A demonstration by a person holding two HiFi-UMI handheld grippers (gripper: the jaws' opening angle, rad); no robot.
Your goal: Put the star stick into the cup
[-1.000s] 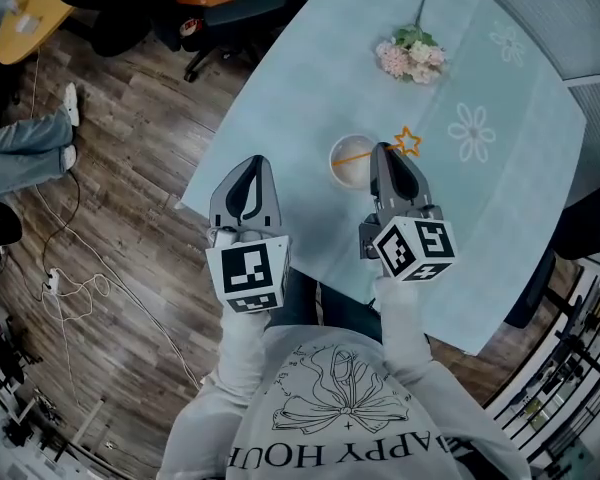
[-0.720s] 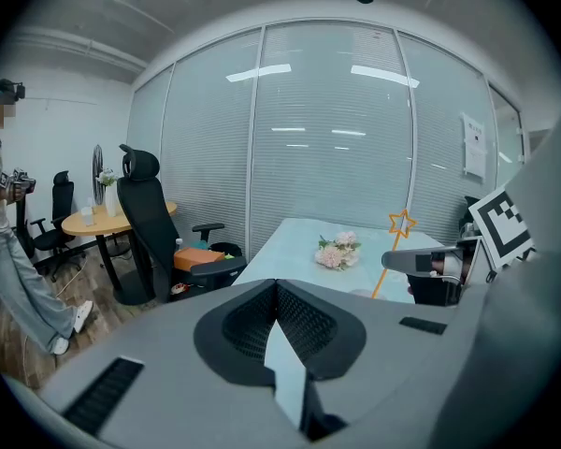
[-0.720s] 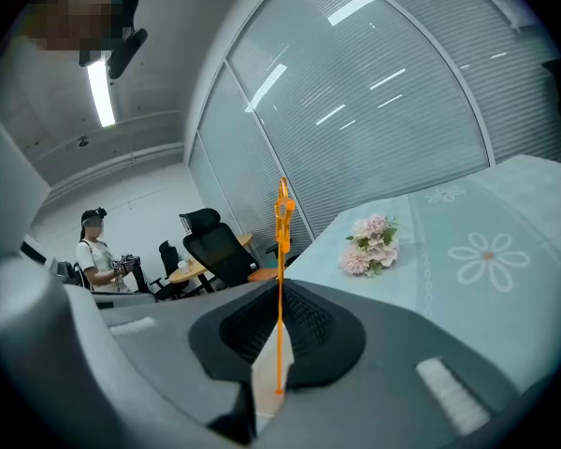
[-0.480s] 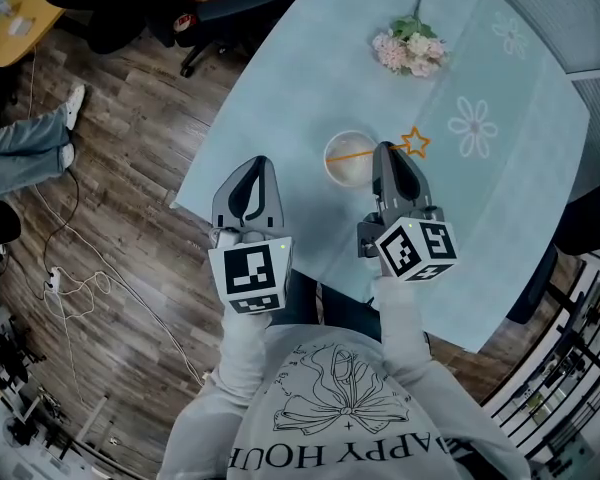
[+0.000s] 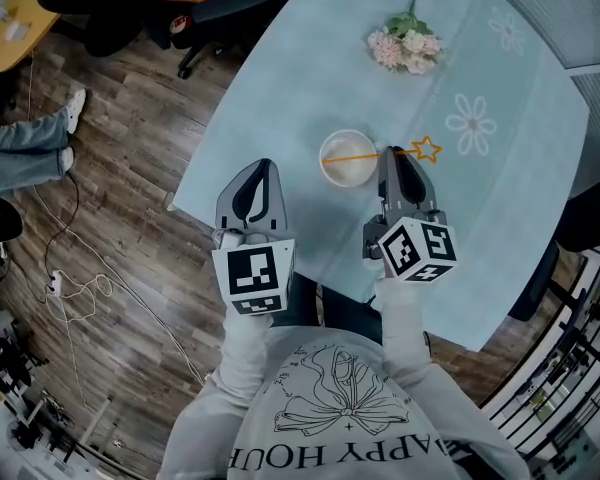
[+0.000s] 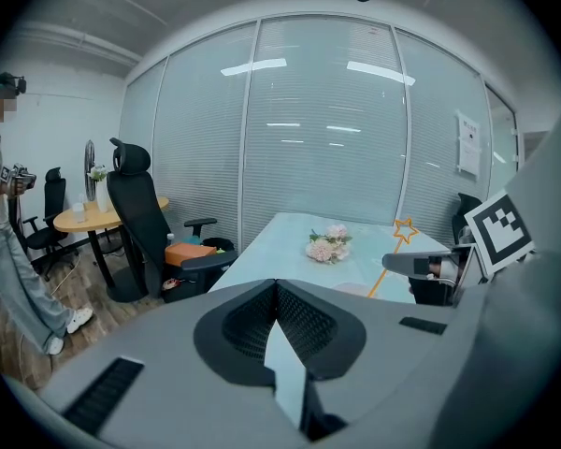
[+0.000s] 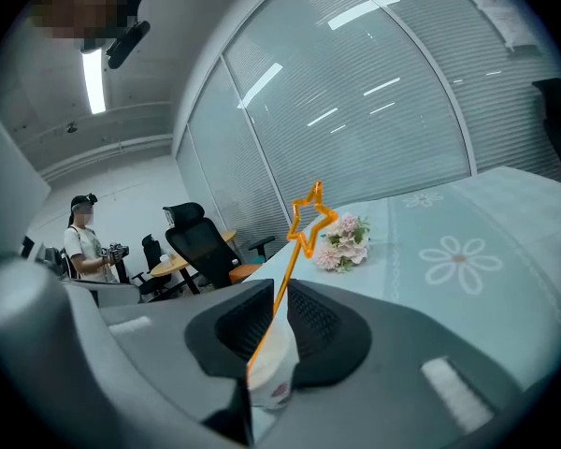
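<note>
On the pale blue table (image 5: 280, 68): left gripper (image 5: 263, 164) at the near edge, jaws together, empty. Cup (image 5: 348, 173) at centre, flower bunch (image 5: 405, 48) well beyond it. Star stick (image 5: 424, 149) leans out of the cup. Its shaft passes between the opening jaws of the right gripper (image 5: 392, 152), star just right of the tips.

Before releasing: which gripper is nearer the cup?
Right. Right gripper sits beside the cup, jaws opening around the star stick; left gripper is farther, at the table edge.
</note>
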